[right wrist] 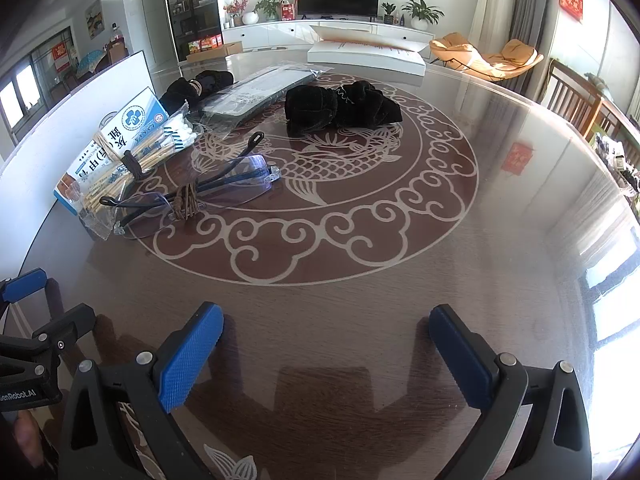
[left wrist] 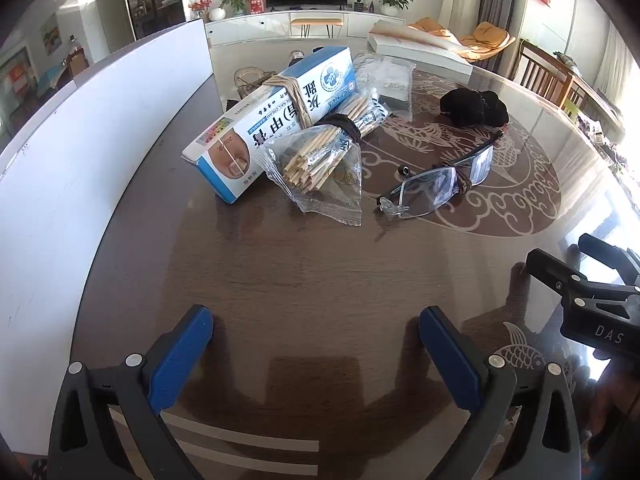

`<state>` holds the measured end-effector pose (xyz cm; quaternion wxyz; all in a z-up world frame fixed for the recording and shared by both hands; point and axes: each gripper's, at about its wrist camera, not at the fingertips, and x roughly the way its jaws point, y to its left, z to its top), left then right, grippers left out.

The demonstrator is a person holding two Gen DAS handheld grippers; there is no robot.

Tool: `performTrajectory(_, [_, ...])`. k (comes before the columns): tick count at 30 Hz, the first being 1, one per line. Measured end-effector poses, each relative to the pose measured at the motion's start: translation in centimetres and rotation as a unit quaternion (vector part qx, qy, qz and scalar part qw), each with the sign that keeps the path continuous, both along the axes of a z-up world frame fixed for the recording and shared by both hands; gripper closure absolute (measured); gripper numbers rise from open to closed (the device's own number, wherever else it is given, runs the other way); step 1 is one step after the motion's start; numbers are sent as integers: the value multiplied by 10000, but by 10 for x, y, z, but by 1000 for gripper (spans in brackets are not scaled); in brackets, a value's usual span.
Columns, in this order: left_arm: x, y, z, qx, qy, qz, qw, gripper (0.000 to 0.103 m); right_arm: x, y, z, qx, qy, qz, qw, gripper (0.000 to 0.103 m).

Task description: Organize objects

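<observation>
My left tongs (left wrist: 316,344) stand wide apart over bare table (left wrist: 312,272) at the bottom of the left view, with nothing between the blue pads, and my right tongs (right wrist: 326,344) are just as wide and just as empty at the bottom of the right view. Neither touches any object. Further up in the left view, left of centre, lies the box (left wrist: 256,120), bound round with a band, and leaning on it the swabs (left wrist: 320,152) in their clear bag, also tied. To their right, apart, lie the glasses (left wrist: 444,184), folded, with cord wound round the middle. In the upper middle of the right view sits the black cloth (right wrist: 340,108), bunched, and left of it a flat clear packet (right wrist: 256,92). I judge the bundling largely done; whether the pieces are yet to be gathered together, I cannot tell.
</observation>
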<state>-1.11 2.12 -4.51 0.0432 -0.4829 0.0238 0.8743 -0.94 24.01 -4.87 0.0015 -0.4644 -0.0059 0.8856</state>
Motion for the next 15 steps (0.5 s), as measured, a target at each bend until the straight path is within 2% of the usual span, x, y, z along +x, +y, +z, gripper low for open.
performTrajectory(15, [0,-4,0,0,-16,117,9999,0,0,0,0,0,0,-1,10000,0])
